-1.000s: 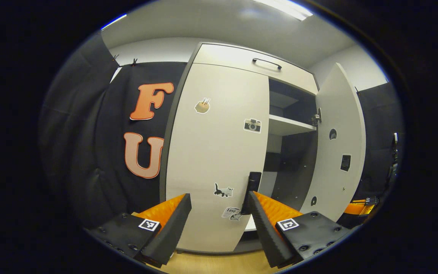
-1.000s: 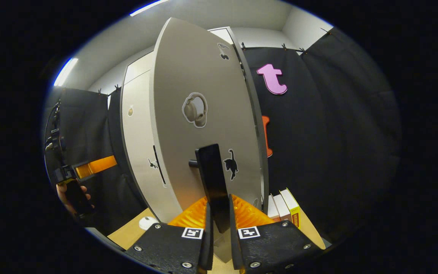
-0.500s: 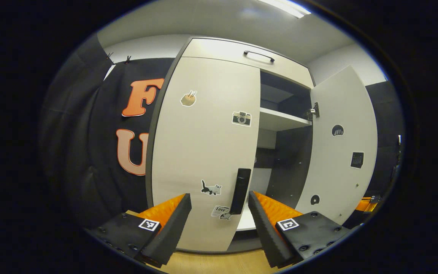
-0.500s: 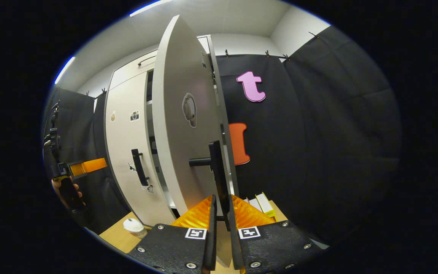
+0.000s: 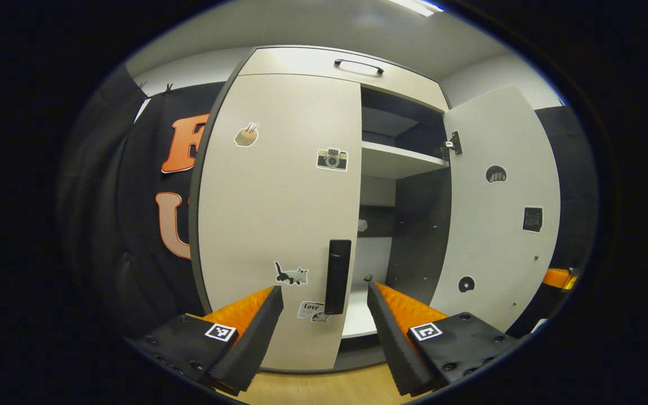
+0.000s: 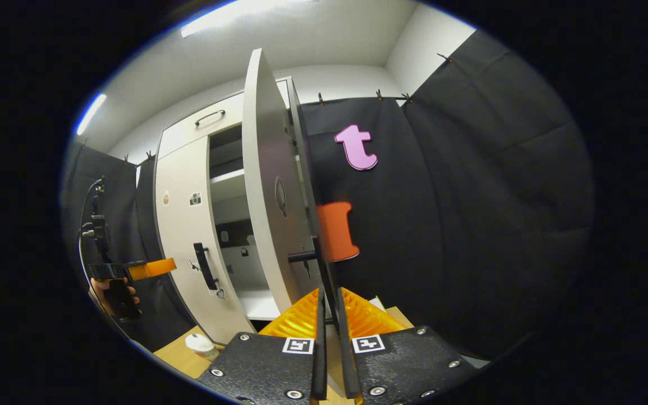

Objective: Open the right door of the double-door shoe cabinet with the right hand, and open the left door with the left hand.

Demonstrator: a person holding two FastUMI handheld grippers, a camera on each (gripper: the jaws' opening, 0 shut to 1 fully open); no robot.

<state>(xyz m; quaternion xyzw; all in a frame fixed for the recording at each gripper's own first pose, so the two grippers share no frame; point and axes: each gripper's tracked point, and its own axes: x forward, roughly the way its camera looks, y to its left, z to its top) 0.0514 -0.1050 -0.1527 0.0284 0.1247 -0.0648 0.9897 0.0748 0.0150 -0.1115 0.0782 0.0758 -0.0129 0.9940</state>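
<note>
With the right gripper [image 6: 331,315] pinching the right door's handle [image 6: 324,264] and that door swung wide, the spread left gripper [image 5: 324,315] is lining up just before the left door's handle [image 5: 337,275], so it probably wants both fingers straddling the bar squarely before closing.

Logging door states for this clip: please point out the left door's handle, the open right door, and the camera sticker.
left door's handle [image 5: 338,275], left gripper view, middle of the bar.
right door [image 5: 498,236], left gripper view, inner face.
camera sticker [image 5: 332,159], left gripper view, its centre.

Black cloth [image 6: 470,197] drapes the white walls [image 6: 419,50], ceiling strip light [image 6: 234,12] above, seemingly wooden floor [image 5: 324,391].
</note>
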